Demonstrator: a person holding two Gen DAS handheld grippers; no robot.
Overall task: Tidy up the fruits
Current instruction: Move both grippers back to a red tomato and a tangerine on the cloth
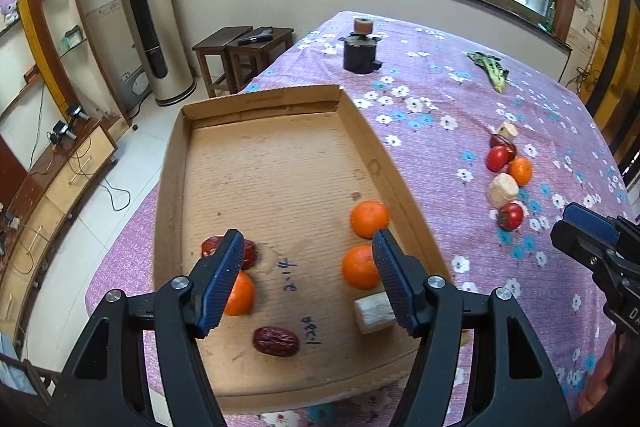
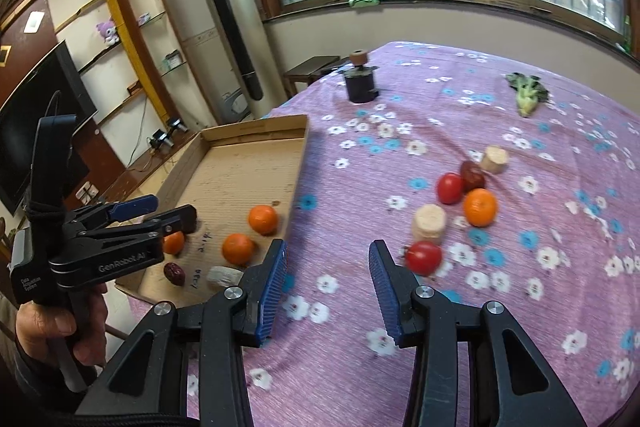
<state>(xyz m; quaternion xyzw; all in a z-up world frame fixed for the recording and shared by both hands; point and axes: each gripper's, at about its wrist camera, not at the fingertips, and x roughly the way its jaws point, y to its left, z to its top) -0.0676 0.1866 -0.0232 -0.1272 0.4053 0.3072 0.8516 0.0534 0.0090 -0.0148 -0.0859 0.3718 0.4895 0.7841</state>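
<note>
A shallow cardboard tray [image 1: 208, 131] [image 2: 224, 135] lies on the purple flowered cloth. In it are three oranges [image 1: 369, 219], two red dates [image 1: 276, 341] and a pale cylinder piece [image 1: 374, 311]. My left gripper [image 1: 308, 263] is open and empty above the tray's near end. On the cloth to the right lie two tomatoes [image 2: 424, 257], an orange [image 2: 480, 207], a dark date [image 2: 472, 175] and two pale cylinder pieces [image 2: 429, 223]. My right gripper [image 2: 328, 267] is open and empty, above the cloth just left of the near tomato.
A dark jar with a brown lid [image 1: 360, 47] [image 2: 360, 81] stands at the table's far side. A green leafy vegetable [image 1: 492, 69] [image 2: 526, 93] lies at the far right. Wooden stools [image 1: 244, 55] and a tall air conditioner [image 1: 148, 11] stand beyond the table's left edge.
</note>
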